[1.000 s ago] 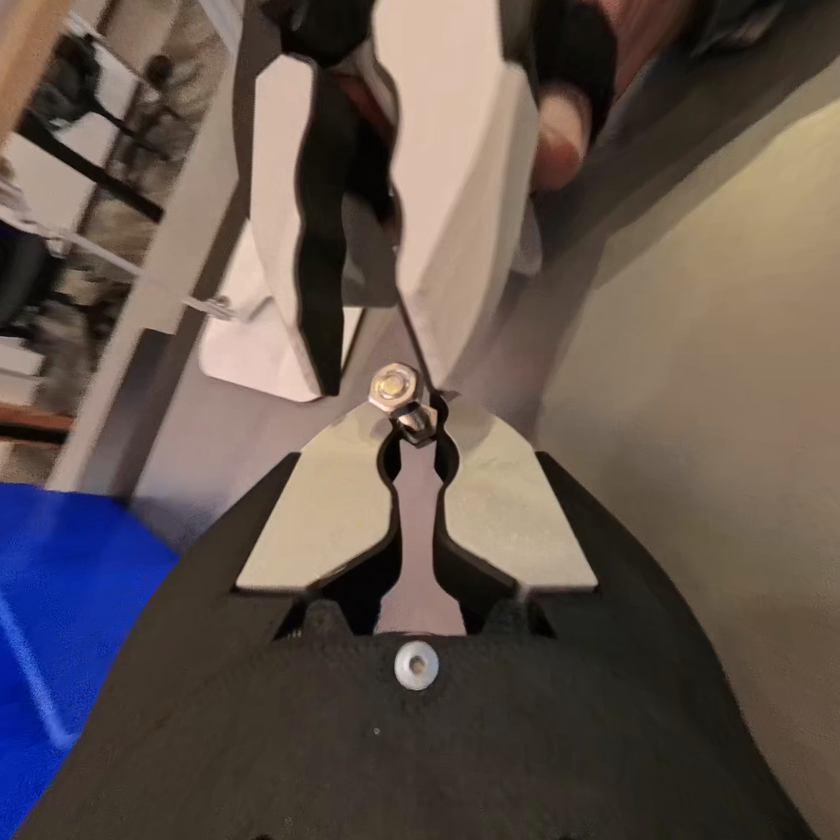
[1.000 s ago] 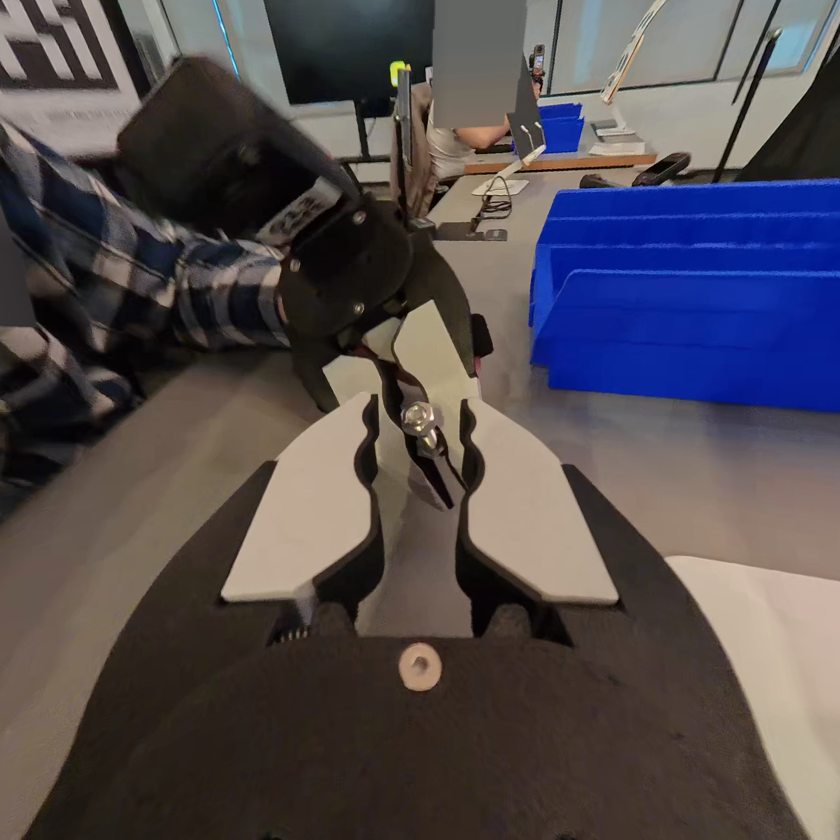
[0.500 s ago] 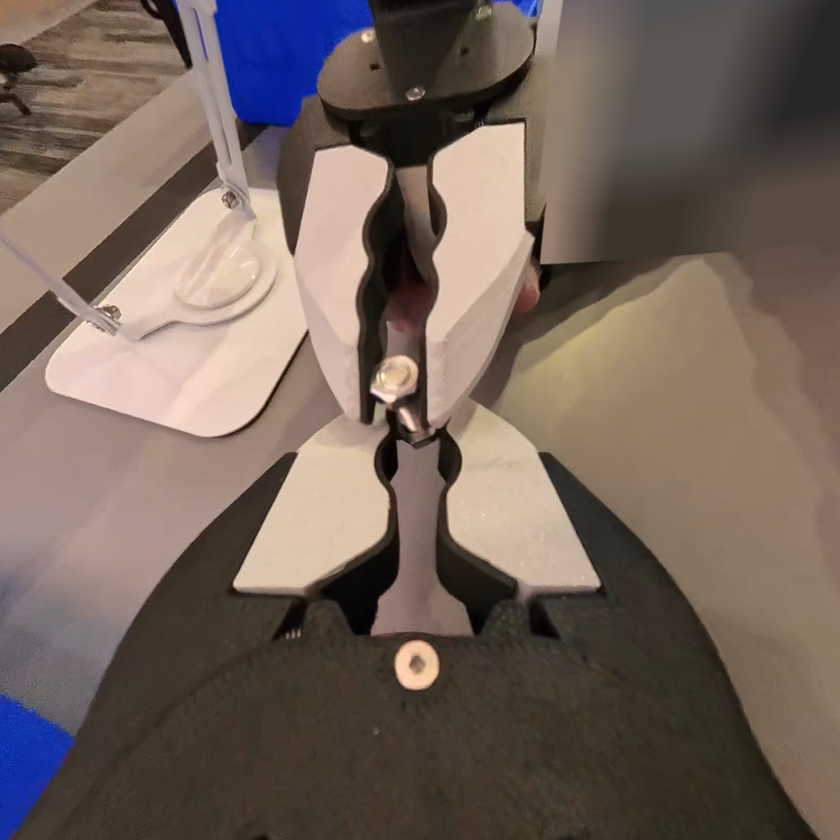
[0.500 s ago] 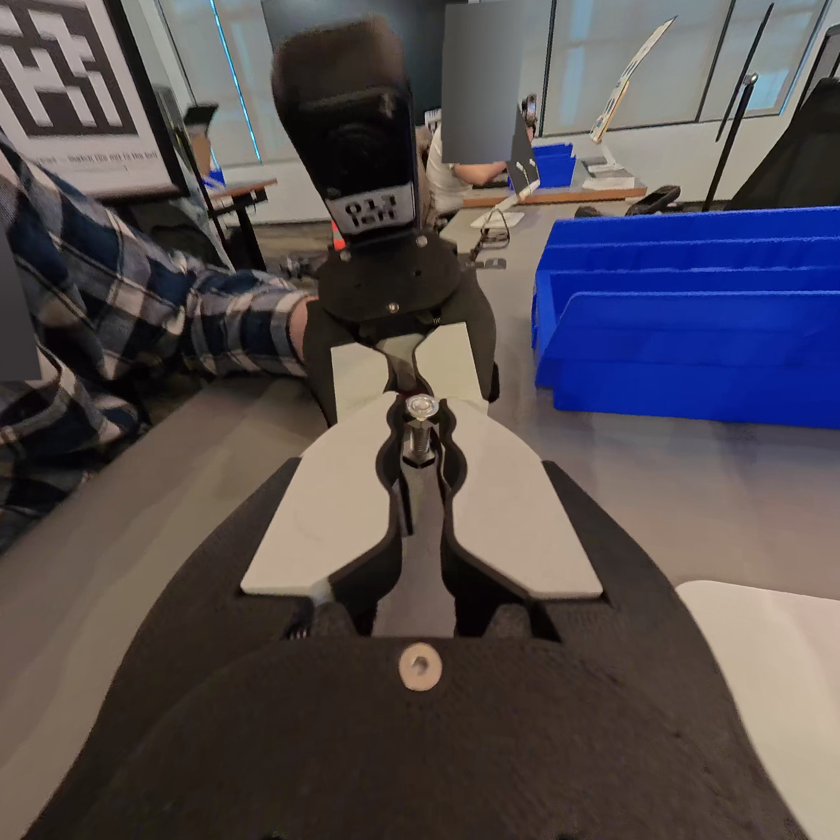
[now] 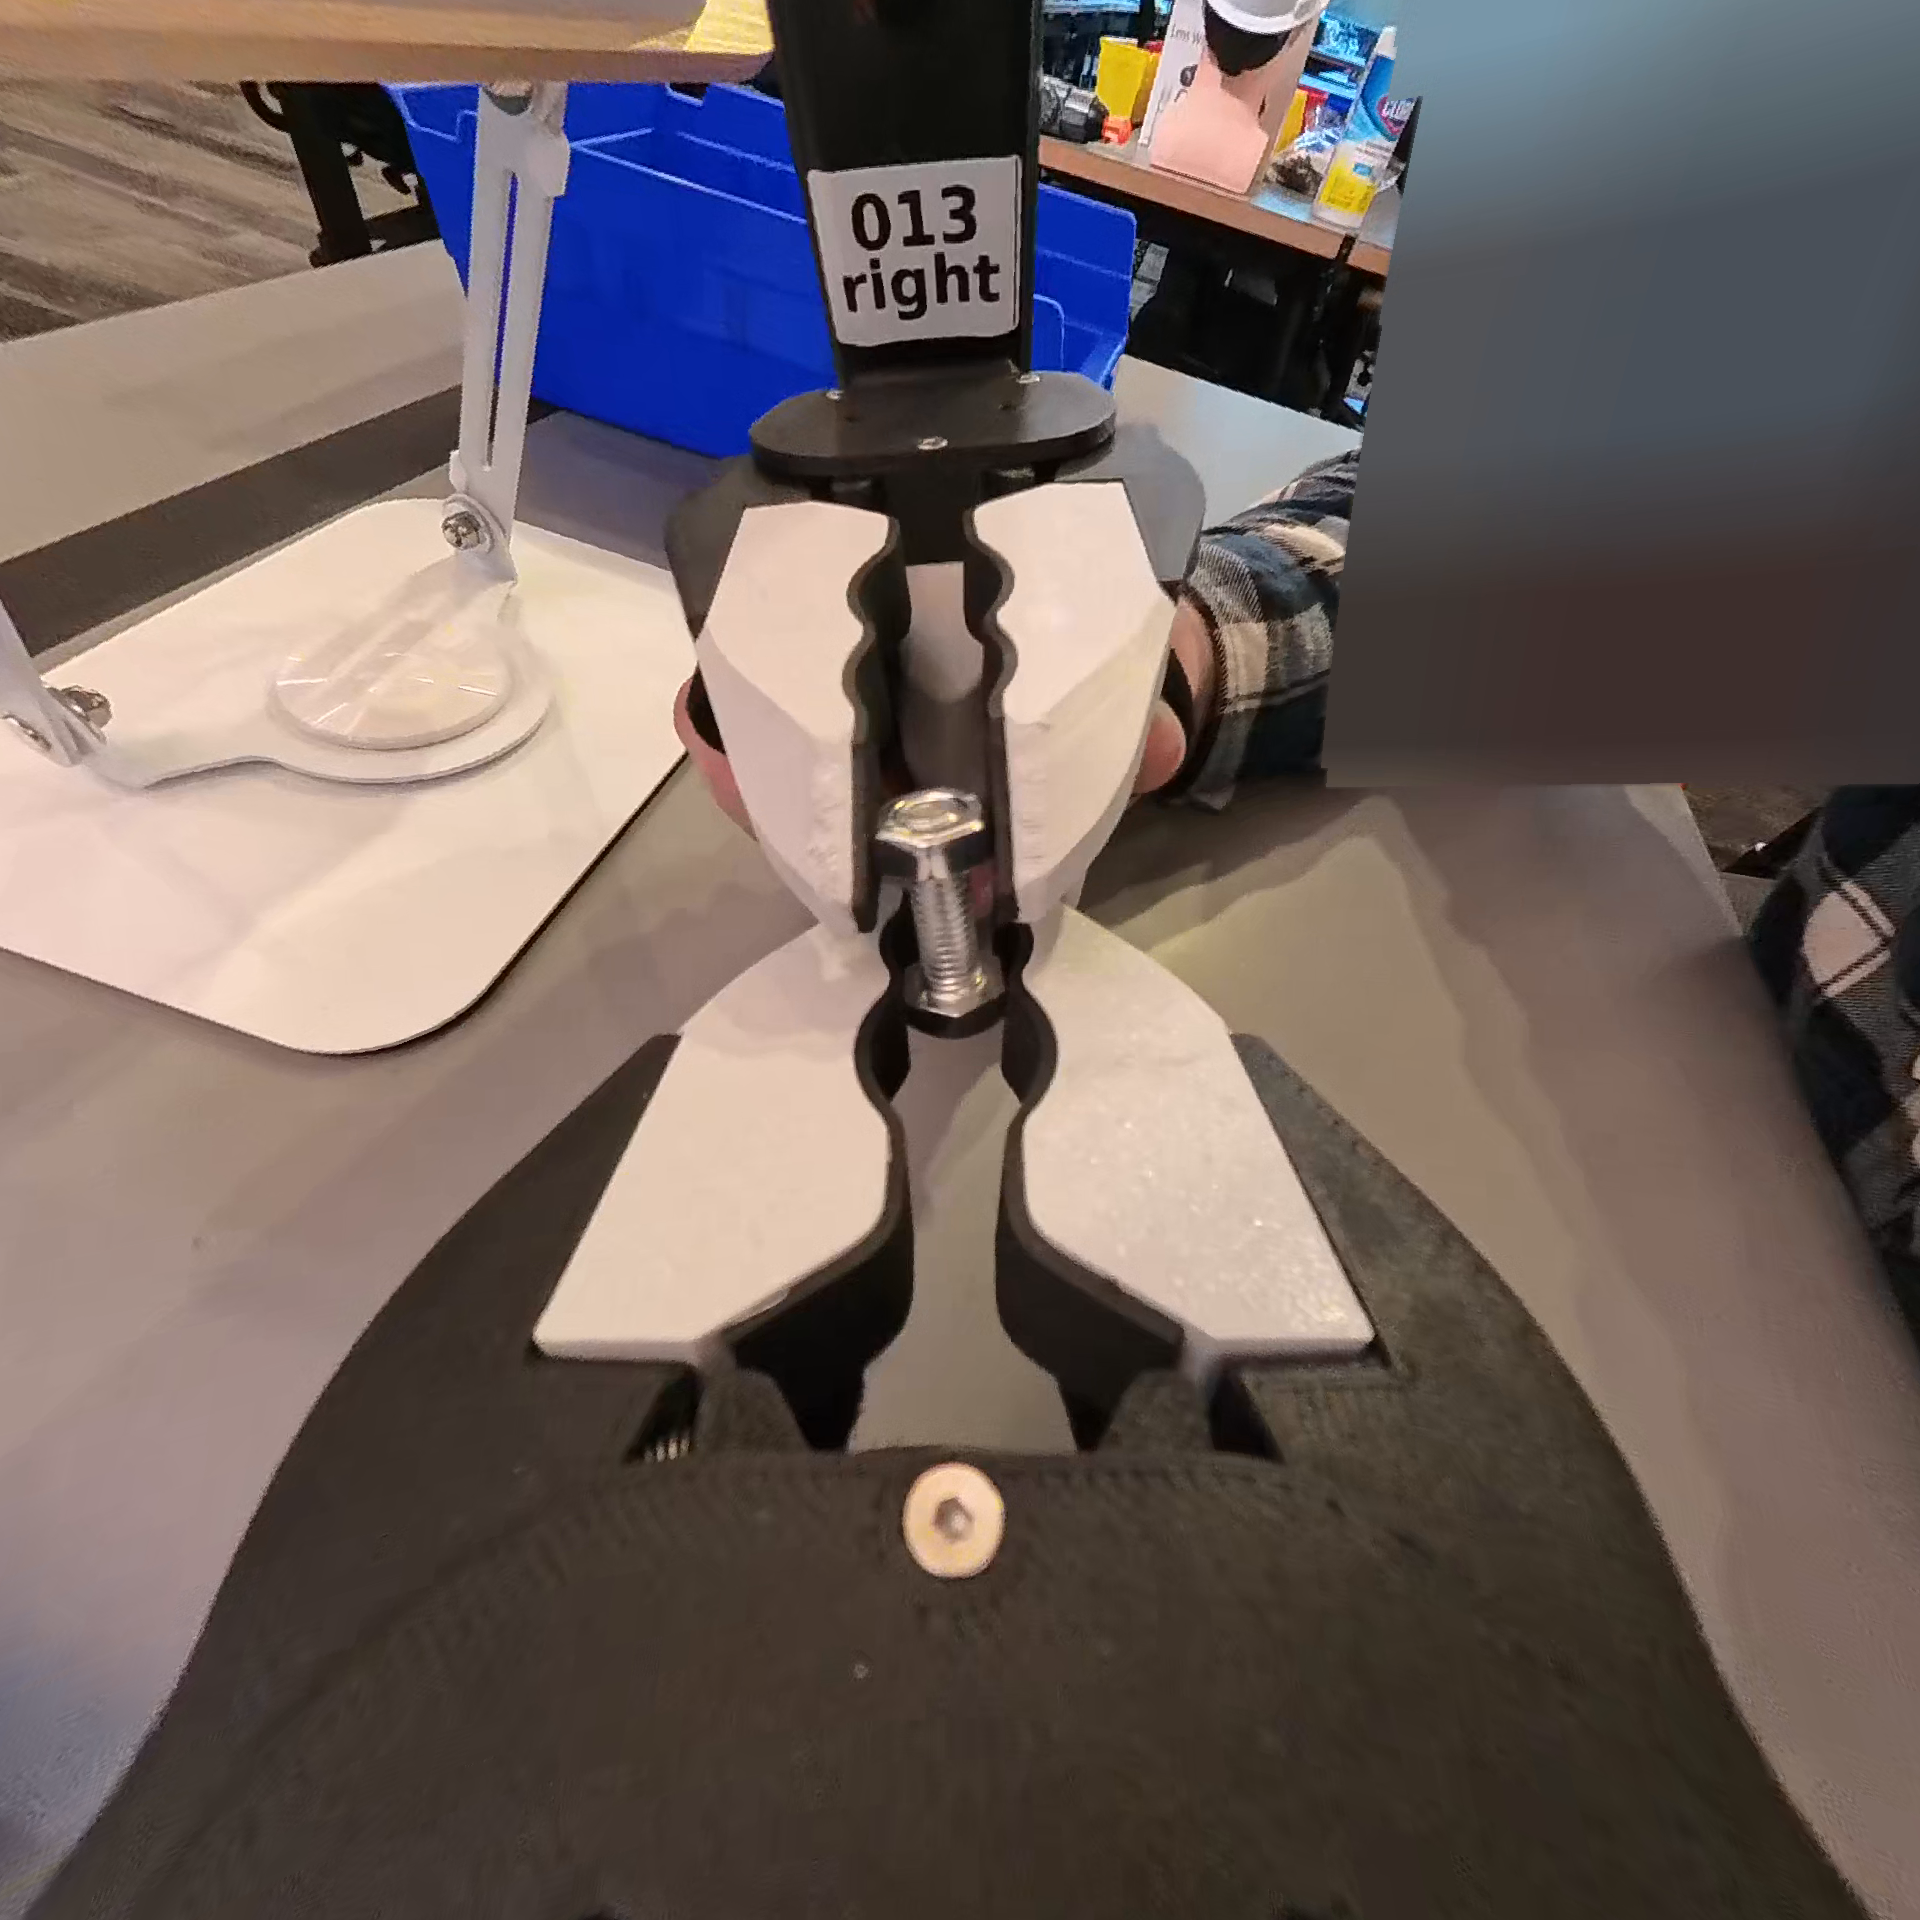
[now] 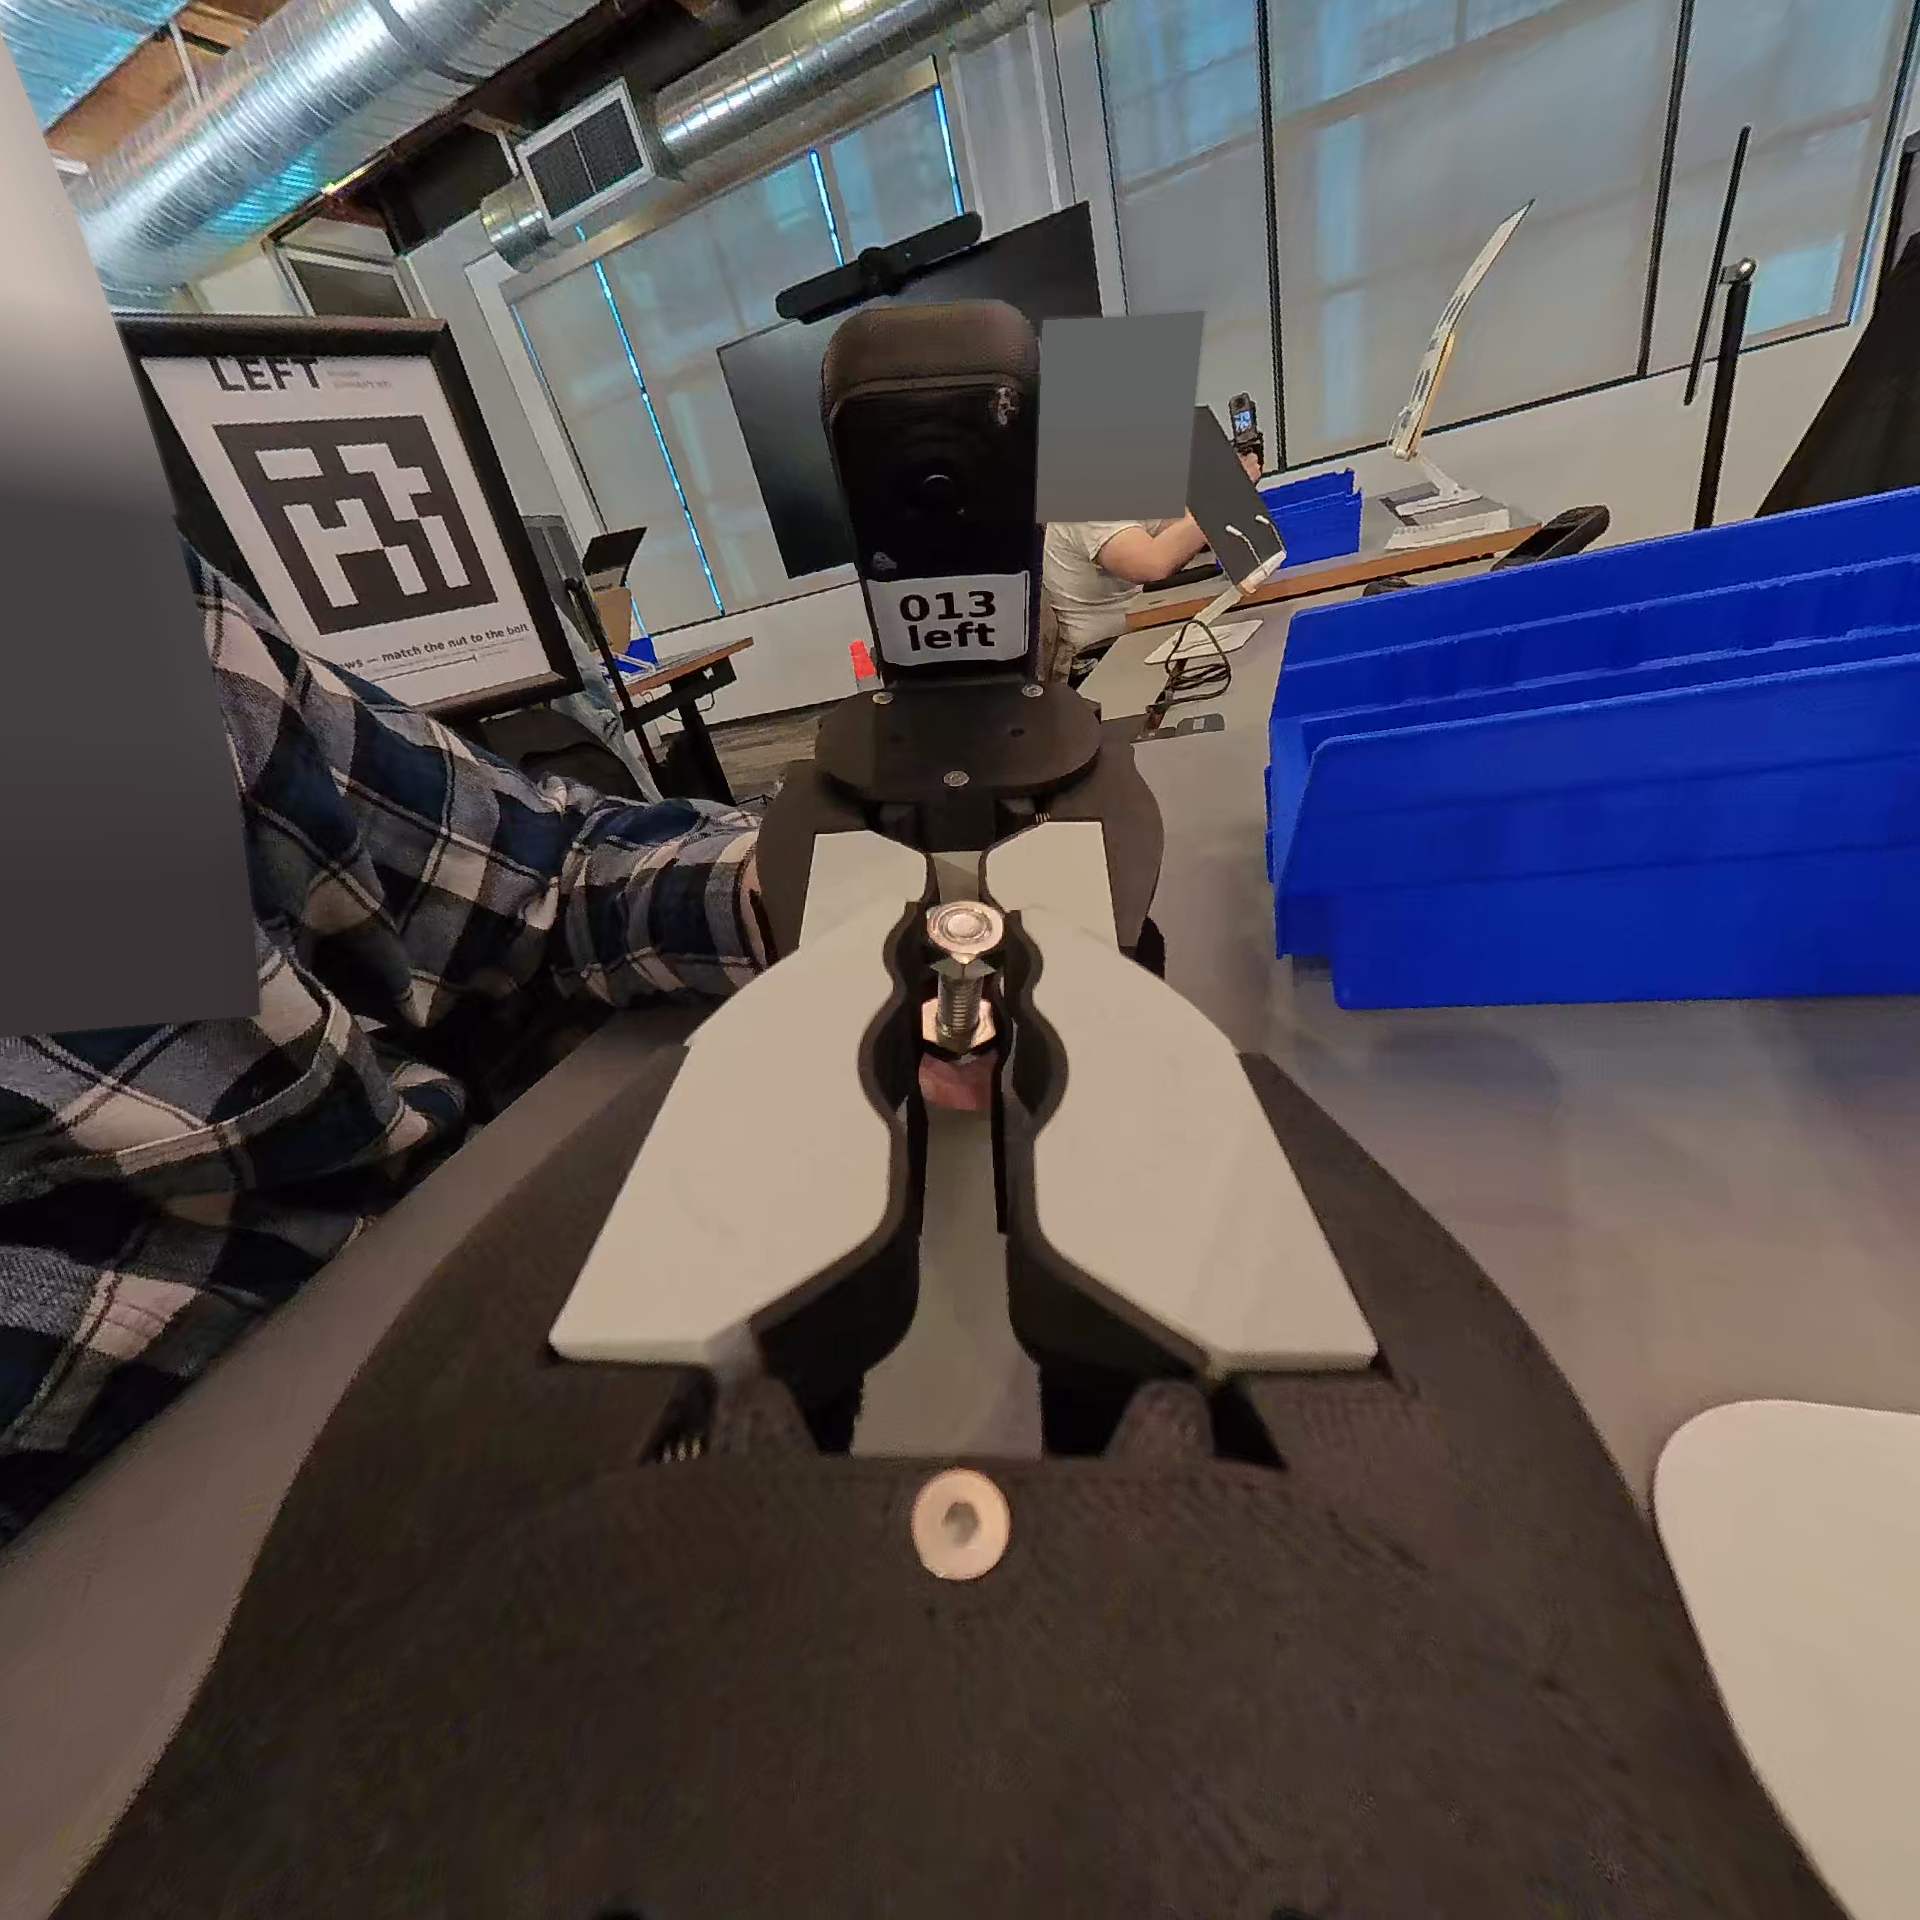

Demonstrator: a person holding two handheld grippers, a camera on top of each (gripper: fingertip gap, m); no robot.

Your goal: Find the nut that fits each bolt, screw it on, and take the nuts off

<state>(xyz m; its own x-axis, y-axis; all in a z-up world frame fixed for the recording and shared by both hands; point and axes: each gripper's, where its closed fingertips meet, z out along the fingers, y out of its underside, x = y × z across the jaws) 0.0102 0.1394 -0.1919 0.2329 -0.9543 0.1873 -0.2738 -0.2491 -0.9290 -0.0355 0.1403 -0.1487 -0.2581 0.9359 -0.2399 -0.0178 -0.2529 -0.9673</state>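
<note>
We work over a plain grey table [image 5: 260, 1143] in an open office with glass walls and bare silver ducts [image 6: 312, 125] overhead. On the left of the left wrist view, a flat white base plate [image 5: 260, 883] lies on the table and carries a slim white stand [image 5: 499, 312]. Blue bins [image 5: 675, 260] stand behind it. In the right wrist view a dark screen [image 6: 769, 436] hangs at the back, and more blue bins [image 6: 1610, 779] sit along the right side of the table.

The two tools meet tip to tip above the table, each facing the other. The bolt [image 5: 940, 904] stands upright between them, head on top. The left tongs [image 5: 951, 966] are closed on the nut [image 5: 951, 995] at the lower end of the thread, with the nut seated in a notch of the black pads. The right tongs [image 6: 961, 935] come in just above and are clamped on the bolt's hexagonal head. A checked sleeve [image 6: 416, 883] reaches in from the left to the left tool. Fingertips [image 5: 1158, 743] curl around the back of the right tool.

A framed sign [image 6: 343, 509] with a black-and-white block pattern and some print stands at the left. Each tool bears a white sticker [image 5: 914, 249] with black characters, and the left tool's sticker [image 6: 948, 615] sits under its camera.
</note>
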